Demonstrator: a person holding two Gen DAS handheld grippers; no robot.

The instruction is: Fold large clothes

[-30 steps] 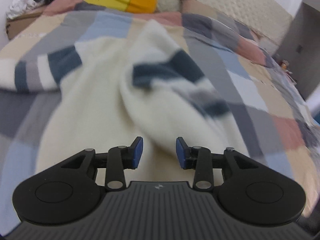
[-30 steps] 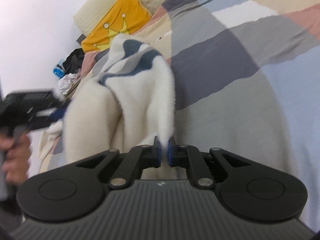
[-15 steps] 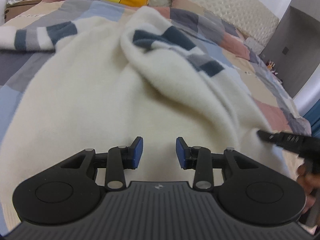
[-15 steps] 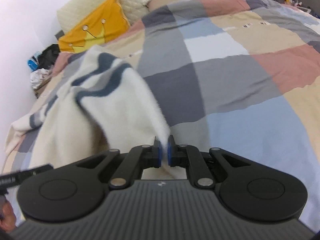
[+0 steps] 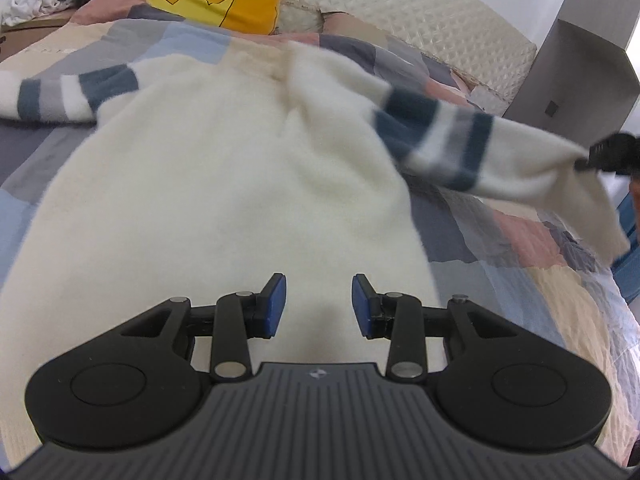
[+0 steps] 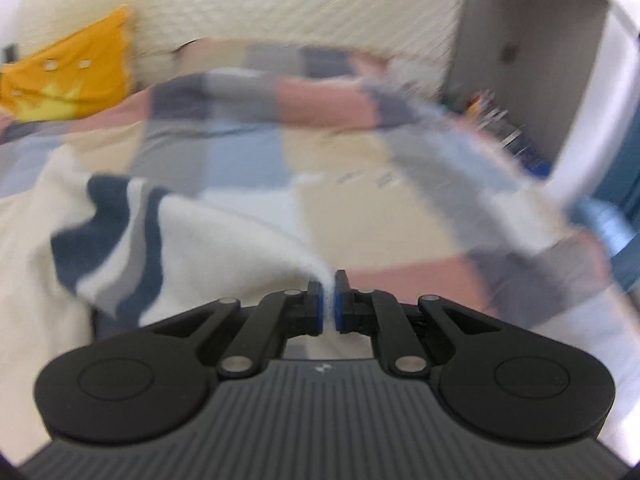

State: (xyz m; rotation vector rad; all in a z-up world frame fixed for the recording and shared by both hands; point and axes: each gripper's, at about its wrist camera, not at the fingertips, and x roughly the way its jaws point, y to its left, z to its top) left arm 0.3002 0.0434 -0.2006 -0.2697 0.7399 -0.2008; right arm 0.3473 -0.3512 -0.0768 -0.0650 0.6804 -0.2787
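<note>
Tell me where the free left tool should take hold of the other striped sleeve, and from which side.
Grip the flat left sleeve at its cuff end, past the stripes, coming from above with the left tool. It lies spread on the quilt, so pinch up the edge.

My left gripper (image 5: 319,306) is matte black plastic: two round discs at either side, a ribbed grey-black body between them with a small pale logo at its top edge. Slim black linkage arms carry silver pivot screws. The fingertips (image 5: 275,304) wear flat blue pads. My right gripper (image 6: 328,307) looks identical: same discs, ribs, silver screws and blue pads.
</note>
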